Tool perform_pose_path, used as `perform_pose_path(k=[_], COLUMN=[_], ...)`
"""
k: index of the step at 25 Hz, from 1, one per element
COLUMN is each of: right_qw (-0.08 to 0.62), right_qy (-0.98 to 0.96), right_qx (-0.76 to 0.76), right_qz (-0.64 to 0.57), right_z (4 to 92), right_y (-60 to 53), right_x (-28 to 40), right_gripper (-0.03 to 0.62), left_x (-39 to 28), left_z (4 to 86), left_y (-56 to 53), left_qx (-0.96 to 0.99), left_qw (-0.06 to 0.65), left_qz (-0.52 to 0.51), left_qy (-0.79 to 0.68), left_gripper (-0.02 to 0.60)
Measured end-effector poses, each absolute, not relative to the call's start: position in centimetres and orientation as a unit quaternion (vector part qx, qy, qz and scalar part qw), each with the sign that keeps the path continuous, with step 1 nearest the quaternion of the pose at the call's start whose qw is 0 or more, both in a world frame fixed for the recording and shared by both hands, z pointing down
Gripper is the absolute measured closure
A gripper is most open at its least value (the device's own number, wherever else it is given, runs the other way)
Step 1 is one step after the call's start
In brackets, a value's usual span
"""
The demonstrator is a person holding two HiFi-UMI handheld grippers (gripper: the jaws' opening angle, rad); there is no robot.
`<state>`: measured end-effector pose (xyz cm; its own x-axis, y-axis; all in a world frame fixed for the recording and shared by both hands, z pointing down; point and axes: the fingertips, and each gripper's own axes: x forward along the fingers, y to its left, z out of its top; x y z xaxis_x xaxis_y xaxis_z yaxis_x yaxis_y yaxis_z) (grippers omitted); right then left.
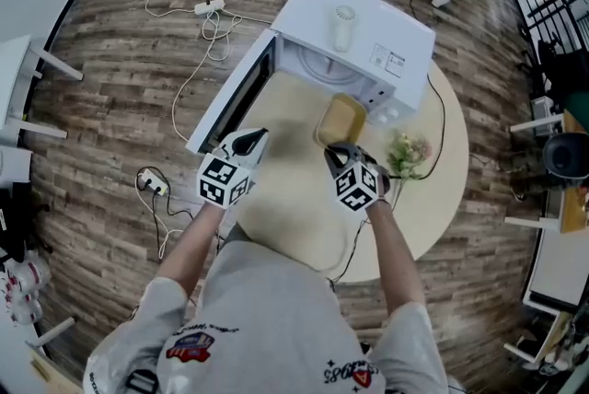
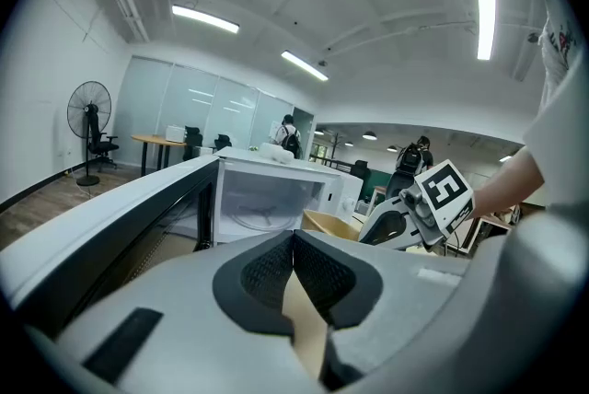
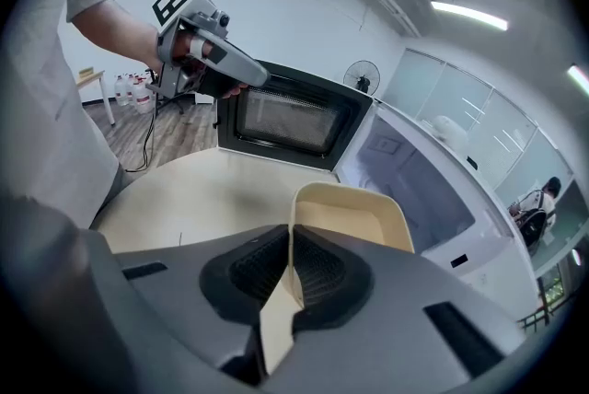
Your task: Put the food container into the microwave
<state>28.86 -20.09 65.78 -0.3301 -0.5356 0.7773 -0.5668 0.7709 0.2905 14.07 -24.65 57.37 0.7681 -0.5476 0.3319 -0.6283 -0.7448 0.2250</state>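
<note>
Jaws, right gripper [image 3: 289,237]: clamp food container [image 3: 354,215] rim; microwave [image 3: 419,185] open.

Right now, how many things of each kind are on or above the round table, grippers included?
Microwave: 1
Food container: 1
Flower bunch: 1
White item on the microwave: 1
Grippers: 2, left gripper, right gripper
Total: 6

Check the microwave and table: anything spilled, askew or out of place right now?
Nothing stands out. The microwave door stands open, the food container is clamped by its rim in the right hand-held gripper before the opening, and no spill shows on the table. A small white object sits atop the microwave.
</note>
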Motion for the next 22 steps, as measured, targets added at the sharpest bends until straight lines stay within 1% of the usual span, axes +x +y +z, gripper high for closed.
perform_pose_path(k=[9, 22], right_qw=[0.473, 0.493], right_qy=[-0.813, -0.797], right_qx=[0.339, 0.348], right_qz=[0.001, -0.024], right_z=[65.7, 68.4], right_y=[-24.6, -30.9], right_x=[29.0, 29.4], right_gripper=[0.572, 0.571], left_x=[14.7, 15.4], left_z=[58.3, 60.2], left_y=[-27.0, -28.9], left_qx=[0.928, 0.928], left_qw=[0.164, 0.167], left_qz=[0.122, 0.124], left_qy=[-0.312, -0.310], left_gripper=[0.577, 0.577])
